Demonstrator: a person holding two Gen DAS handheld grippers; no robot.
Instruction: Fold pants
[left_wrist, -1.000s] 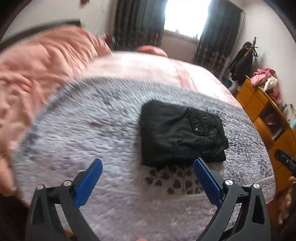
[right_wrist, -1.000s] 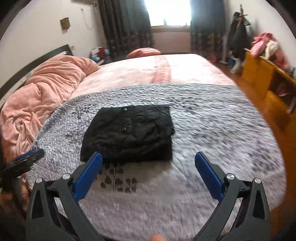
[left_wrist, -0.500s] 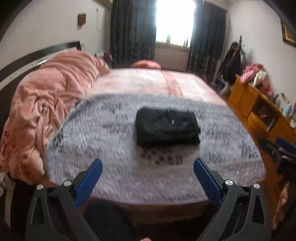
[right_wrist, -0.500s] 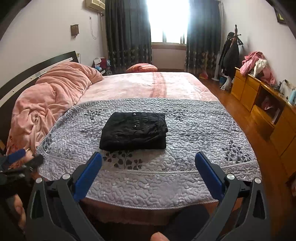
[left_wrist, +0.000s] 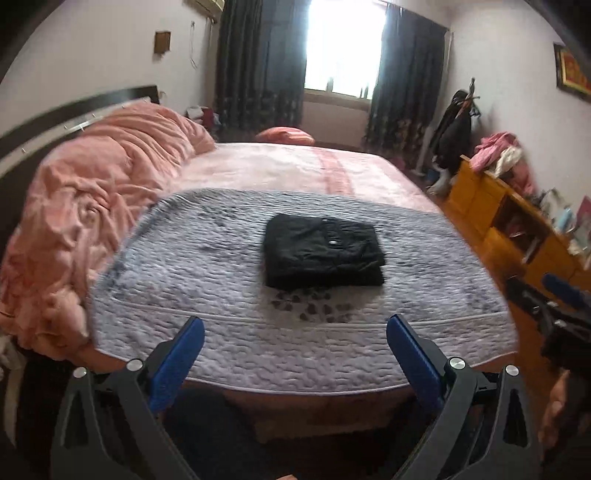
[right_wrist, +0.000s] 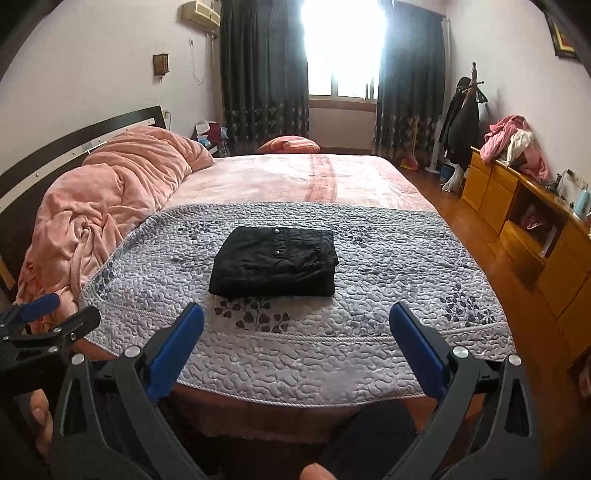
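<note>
Folded black pants on the grey quilt.

The pants lie in a neat rectangle mid-quilt, a little toward the near edge of the bed, with a crumpled pink duvet to the left. Both the left gripper and the right gripper hang well short of the pants, blue-padded fingers spread wide, holding nothing. Wooden cabinets line the right wall.

Motion blur smears the left wrist view, and the dresser clutter there is too soft to identify
</note>
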